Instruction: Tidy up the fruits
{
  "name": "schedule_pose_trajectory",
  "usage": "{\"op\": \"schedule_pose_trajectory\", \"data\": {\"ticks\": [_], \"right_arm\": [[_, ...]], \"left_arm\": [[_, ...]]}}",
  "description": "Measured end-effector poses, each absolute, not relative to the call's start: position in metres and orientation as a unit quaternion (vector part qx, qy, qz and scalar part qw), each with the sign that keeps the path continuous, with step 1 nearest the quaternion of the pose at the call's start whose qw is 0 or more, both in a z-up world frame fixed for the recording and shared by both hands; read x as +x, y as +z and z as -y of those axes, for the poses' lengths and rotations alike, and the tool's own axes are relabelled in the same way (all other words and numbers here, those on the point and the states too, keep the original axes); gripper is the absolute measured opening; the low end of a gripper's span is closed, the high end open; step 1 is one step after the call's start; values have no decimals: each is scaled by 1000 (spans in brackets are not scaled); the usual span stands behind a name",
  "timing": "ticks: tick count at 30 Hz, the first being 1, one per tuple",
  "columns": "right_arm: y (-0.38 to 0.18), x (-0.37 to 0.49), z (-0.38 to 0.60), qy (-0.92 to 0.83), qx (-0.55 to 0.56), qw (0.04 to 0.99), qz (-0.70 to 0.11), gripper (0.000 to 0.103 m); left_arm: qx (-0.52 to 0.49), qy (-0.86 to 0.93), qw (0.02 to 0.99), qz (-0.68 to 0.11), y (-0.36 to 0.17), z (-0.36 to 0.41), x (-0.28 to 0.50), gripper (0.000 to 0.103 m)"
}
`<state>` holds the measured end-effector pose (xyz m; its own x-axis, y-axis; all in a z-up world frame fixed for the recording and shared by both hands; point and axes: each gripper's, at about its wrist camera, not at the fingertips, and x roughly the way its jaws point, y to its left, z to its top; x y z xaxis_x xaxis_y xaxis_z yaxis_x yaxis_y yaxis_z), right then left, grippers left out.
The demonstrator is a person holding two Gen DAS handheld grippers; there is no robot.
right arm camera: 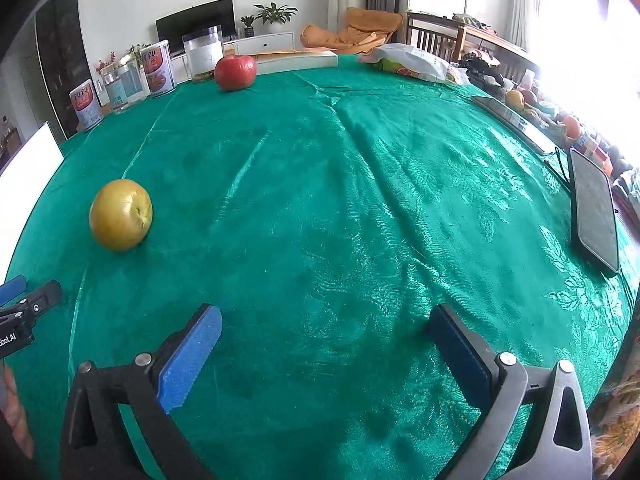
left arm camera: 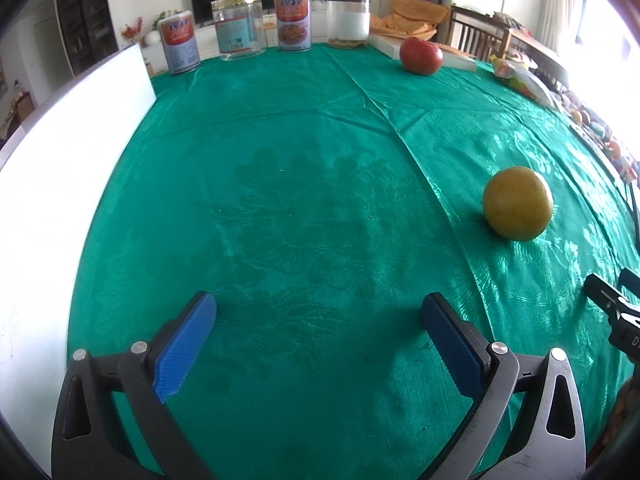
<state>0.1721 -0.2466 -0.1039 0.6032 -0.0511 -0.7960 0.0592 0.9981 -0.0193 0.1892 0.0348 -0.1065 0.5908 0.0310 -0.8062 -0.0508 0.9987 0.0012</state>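
Blue pads face each other across bare green cloth in both views: your left gripper [left arm camera: 320,304] stands spread wide with nothing between its fingers, and your right gripper [right arm camera: 326,316] is the same, wide and holding nothing. Both sit at the bottom of their frames, pointing down at the green tablecloth [left arm camera: 300,200].

From your left gripper, the yellow fruit [left arm camera: 518,203] lies at middle right of the frame, ahead of the right-hand pad and well apart from it. The red apple [left arm camera: 421,56] sits far off at upper right, close to a white box [left arm camera: 432,54] near the far edge. In your right wrist view the yellow fruit [right arm camera: 121,214] is at middle left, ahead of and outside the left-hand pad, and the red apple [right arm camera: 235,72] is at upper left of centre.

Open cloth fills the centre of both frames. On the left, a white board [left arm camera: 68,184] stands along the table's edge. Along the far edge stand tins and clear jars [left arm camera: 240,26]. In the right wrist view, a dark phone [right arm camera: 594,216] lies flat at the right edge, with a second flat device [right arm camera: 516,122] beyond it and clutter past that. Each gripper's tip shows at the other frame's side edge.
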Motion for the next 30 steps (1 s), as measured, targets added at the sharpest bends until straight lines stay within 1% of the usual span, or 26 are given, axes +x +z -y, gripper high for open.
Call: {"op": "schedule_pose_trajectory", "data": {"ticks": [30], "right_arm": [[-103,171,245,-28,4,895,-444,103]], "left_arm": [[-11,23,892,-451,-107,-35,189,103]]}}
